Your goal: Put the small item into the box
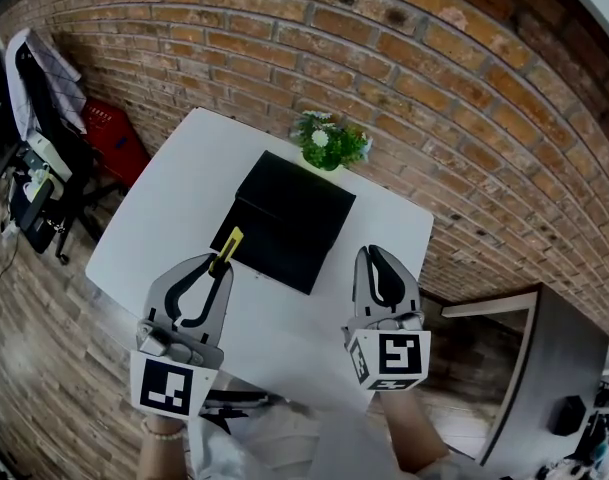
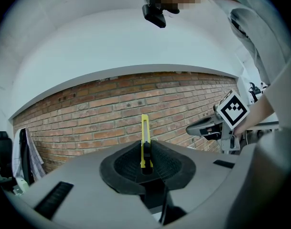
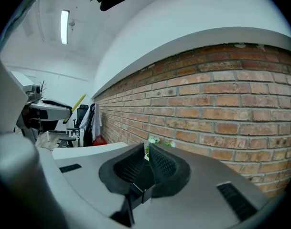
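Pinches a yellow utility knife (image 1: 230, 246) in the left claw (image 1: 222, 260), by the near-left edge of the black box (image 1: 289, 218) on the white tabletop (image 1: 174, 208) — holds the right claw (image 1: 372, 254) pressed together, empty.

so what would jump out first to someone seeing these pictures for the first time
The slim yellow tool stands out most, pinched in the left gripper by the near left edge of the black box. That box sits in the middle of the white table, with a small green plant behind it by the brick wall. The right gripper hovers empty, jaws together.
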`<state>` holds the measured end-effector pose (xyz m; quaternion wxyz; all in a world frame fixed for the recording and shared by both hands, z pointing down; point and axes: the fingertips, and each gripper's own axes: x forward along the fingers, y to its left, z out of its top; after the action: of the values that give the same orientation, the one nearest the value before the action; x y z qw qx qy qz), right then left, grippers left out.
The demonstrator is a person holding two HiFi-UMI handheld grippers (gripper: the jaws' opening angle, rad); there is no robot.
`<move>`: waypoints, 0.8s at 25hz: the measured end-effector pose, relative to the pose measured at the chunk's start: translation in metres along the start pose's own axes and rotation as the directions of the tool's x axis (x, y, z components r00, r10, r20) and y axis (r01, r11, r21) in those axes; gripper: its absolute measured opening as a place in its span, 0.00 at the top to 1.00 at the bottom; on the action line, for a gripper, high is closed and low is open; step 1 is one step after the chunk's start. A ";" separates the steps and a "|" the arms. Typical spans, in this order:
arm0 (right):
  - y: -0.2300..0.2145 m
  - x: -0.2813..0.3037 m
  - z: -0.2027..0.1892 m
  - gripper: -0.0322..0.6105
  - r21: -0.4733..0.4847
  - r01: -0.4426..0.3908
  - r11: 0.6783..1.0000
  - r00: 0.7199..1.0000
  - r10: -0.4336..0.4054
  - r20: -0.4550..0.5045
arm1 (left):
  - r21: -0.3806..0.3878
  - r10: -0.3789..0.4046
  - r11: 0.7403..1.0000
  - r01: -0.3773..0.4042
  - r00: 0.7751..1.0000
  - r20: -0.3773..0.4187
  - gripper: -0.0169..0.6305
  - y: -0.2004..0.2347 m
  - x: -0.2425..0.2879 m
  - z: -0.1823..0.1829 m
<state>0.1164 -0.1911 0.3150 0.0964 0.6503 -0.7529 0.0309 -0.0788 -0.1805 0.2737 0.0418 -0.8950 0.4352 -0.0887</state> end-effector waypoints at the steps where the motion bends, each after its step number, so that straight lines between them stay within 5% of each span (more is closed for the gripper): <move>1: 0.000 0.000 0.000 0.86 0.000 0.001 1.000 1.000 -0.001 -0.002 | -0.001 0.000 1.000 0.000 1.000 0.000 0.86 0.000 0.000 0.000; 10: 0.003 0.000 -0.006 0.86 0.008 -0.007 1.000 1.000 0.007 -0.015 | 0.011 -0.016 1.000 0.016 1.000 -0.012 0.86 0.004 0.001 -0.005; 14: 0.001 -0.002 -0.008 0.86 0.012 0.006 1.000 1.000 -0.006 -0.023 | 0.216 -0.114 0.969 0.116 0.993 -0.021 0.86 0.001 0.014 -0.004; 20: -0.002 -0.004 -0.014 0.86 0.016 0.017 1.000 0.999 -0.017 -0.033 | 0.348 -0.201 0.914 0.211 0.977 -0.065 0.86 0.000 0.044 -0.019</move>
<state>0.1207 -0.1850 0.3281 0.1036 0.6569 -0.7454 0.0467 -0.0560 -0.2152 0.2974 0.1859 -0.9123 0.3163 -0.1818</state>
